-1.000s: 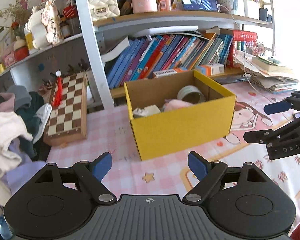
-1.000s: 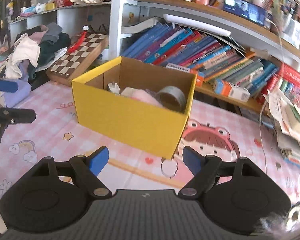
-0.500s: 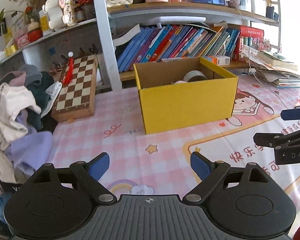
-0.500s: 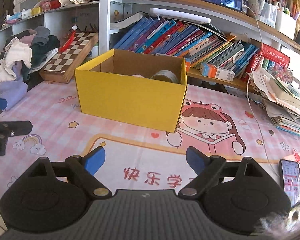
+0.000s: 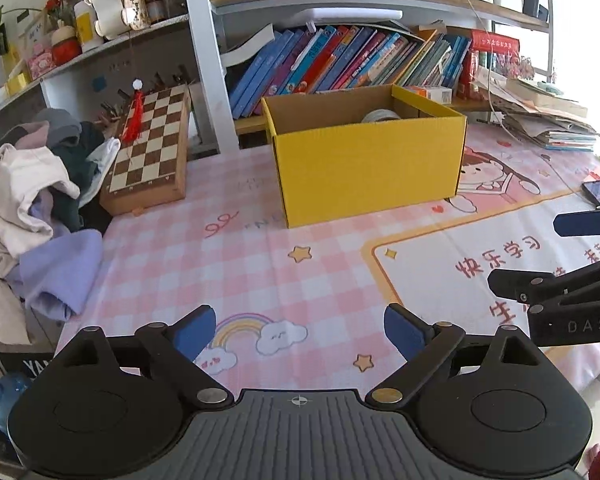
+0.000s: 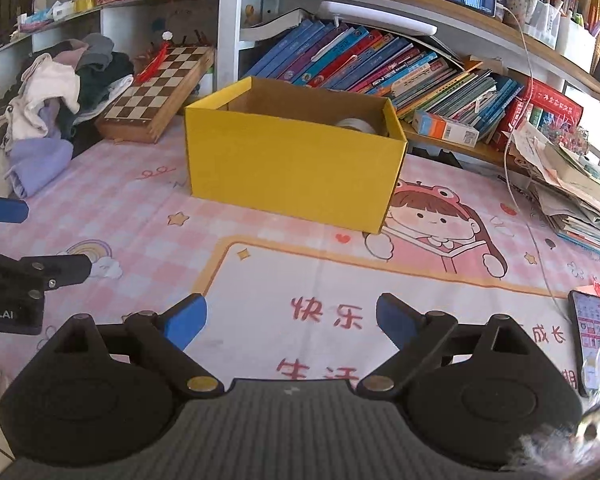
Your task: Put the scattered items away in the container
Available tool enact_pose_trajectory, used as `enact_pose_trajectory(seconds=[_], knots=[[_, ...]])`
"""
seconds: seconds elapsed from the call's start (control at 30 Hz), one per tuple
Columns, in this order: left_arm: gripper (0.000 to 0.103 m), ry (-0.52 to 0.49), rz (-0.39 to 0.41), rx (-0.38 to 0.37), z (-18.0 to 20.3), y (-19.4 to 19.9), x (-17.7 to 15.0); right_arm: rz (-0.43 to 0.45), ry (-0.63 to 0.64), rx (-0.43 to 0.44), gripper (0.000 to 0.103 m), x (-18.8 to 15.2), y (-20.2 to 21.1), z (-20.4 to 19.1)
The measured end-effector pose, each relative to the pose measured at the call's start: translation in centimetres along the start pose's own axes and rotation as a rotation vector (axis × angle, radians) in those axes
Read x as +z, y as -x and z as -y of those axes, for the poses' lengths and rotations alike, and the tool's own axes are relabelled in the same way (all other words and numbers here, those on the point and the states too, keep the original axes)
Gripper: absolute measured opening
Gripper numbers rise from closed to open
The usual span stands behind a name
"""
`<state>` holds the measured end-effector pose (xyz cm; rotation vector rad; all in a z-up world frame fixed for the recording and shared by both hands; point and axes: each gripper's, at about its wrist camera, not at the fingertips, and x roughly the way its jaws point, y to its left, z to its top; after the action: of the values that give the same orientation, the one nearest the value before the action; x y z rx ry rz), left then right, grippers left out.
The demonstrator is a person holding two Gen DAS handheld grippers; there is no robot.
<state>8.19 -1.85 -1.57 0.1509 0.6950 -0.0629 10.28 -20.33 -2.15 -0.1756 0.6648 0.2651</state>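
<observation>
A boxy yellow corrugated-cardboard container (image 5: pixel 366 168) holds a tape roll (image 6: pixel 356 124); both grippers — left gripper (image 5: pixel 300 330), right gripper (image 6: pixel 292 320) — have jaws spread wide, empty.

We see bright daylight from the right, blown out at that edge; sharp focus centrally, strong fisheye bending at edges, dark corners.
</observation>
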Motion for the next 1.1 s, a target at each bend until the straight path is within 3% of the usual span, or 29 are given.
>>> enact_pose_trajectory(seconds=[0.53,1.1], knots=[[0.094,-0.045,-0.004,-0.052,1.0,-0.6,-0.3,-0.016,-0.002,-0.028,0.096,-0.9,0.4,-0.7],[0.096,-0.006,-0.088,-0.059,0.6,-0.7,-1.9,-0.042,-0.033,-0.064,0.099,-2.4,1.6,-0.3]])
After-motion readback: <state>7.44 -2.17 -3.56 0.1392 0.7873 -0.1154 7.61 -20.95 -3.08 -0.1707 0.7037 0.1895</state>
